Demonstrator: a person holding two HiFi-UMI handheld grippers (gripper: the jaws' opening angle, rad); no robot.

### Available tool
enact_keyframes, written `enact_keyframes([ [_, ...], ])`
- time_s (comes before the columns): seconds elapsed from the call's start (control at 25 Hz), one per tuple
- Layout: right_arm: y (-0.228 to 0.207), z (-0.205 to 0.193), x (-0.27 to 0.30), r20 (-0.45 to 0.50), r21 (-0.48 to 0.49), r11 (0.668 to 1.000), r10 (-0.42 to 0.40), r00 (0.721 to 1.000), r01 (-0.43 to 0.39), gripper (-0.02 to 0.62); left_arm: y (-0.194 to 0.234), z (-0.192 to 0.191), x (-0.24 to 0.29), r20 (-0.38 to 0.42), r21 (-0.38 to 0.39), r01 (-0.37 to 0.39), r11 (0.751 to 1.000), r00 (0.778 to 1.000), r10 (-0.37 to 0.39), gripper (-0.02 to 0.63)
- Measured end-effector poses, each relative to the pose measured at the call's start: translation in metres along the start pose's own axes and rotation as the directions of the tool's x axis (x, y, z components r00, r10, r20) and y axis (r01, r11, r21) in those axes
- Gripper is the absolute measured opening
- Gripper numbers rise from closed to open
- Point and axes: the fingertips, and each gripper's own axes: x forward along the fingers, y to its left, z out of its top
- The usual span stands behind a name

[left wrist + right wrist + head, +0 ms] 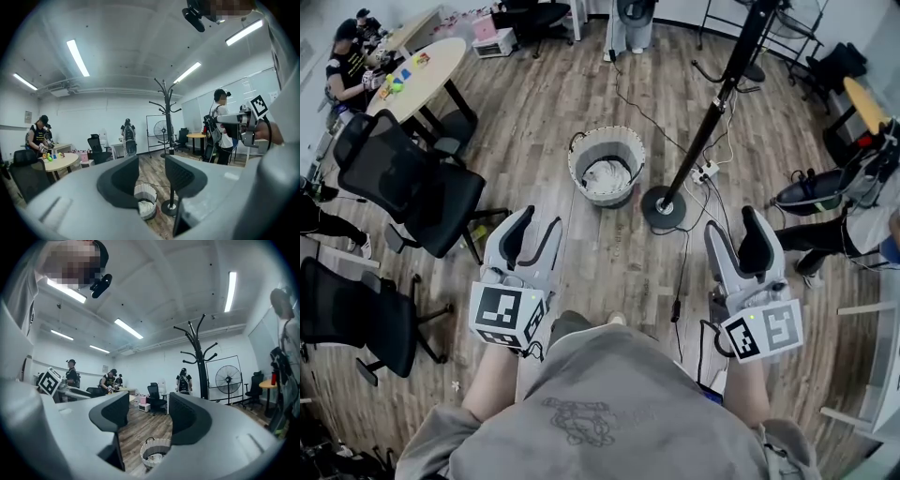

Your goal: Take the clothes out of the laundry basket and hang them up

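The wood floor carries a laundry basket and a coat stand.

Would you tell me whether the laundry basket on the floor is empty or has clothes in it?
Not empty: the laundry basket stands upright on the floor, and white clothes lie inside it.

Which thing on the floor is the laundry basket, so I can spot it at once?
In the head view, find the black coat stand rising from the middle of the wood floor. Close beside its round base, on the left, sits the laundry basket. It is the only round, pale, ribbed tub there, and it has white clothes inside.
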Motion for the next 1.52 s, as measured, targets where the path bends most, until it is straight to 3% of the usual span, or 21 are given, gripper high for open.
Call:
enact_keyframes([
  [0.56,-0.003,-0.033,0.011,-0.115,0.014,0.998,0.061,0.991,-0.06,0.262,0.003,-0.011,0.013,-0.047,0.006,-0.037,0.999,0.998,0.037,0.176],
  [0.88,-0.015,-0.055,0.044,-0.139,0.033,0.998,0.066,0.988,-0.062,0.264,0.016,-0.022,0.046,-0.061,0.011,-0.024,1.0,0.998,0.024,0.176],
  [1.2,-0.038,-0.076,0.109,-0.183,0.006,0.998,0.055,0.982,-0.054,0.268,0.056,-0.031,0.108,-0.061,0.008,-0.019,1.0,0.998,0.019,0.176],
  [1.52,-0.064,-0.103,0.21,-0.275,0.018,0.999,0.043,0.961,-0.039,0.279,0.108,-0.045,0.199,-0.126,-0.016,0.024,1.0,0.992,-0.025,0.176],
])
